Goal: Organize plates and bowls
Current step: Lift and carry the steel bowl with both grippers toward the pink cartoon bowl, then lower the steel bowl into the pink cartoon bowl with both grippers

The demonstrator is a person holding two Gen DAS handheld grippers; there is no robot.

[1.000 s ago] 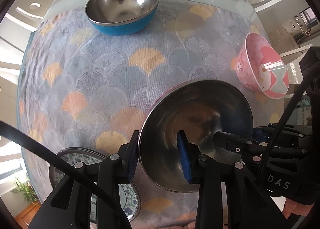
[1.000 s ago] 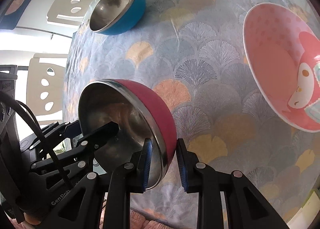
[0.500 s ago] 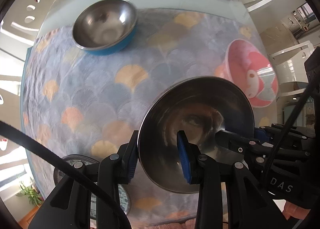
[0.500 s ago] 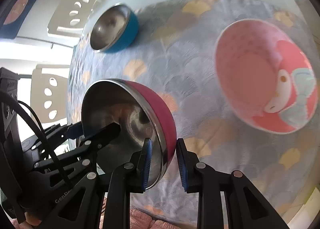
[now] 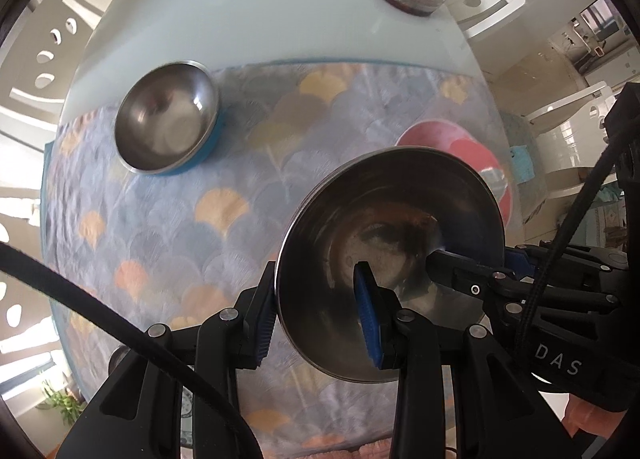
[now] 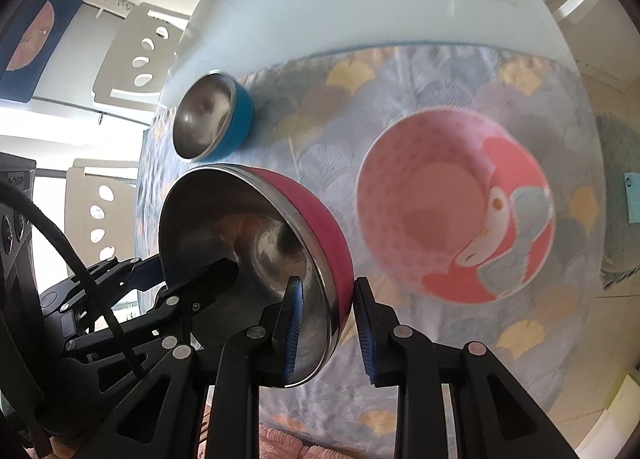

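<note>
Blue-sided steel bowl (image 5: 168,119) sits upright at far left on the patterned cloth (image 5: 160,227) covering the table (image 5: 248,11). Left tongs (image 5: 316,319) are clenched on the near-left rim of the steel bowl with red outer wall (image 5: 392,259), held tilted above the cloth. Right tongs (image 6: 328,323) clamp its opposite rim; only the right view shows the red wall. Pink bowl (image 6: 452,211) stands right, fully seen there, half hidden in the left view.
</note>
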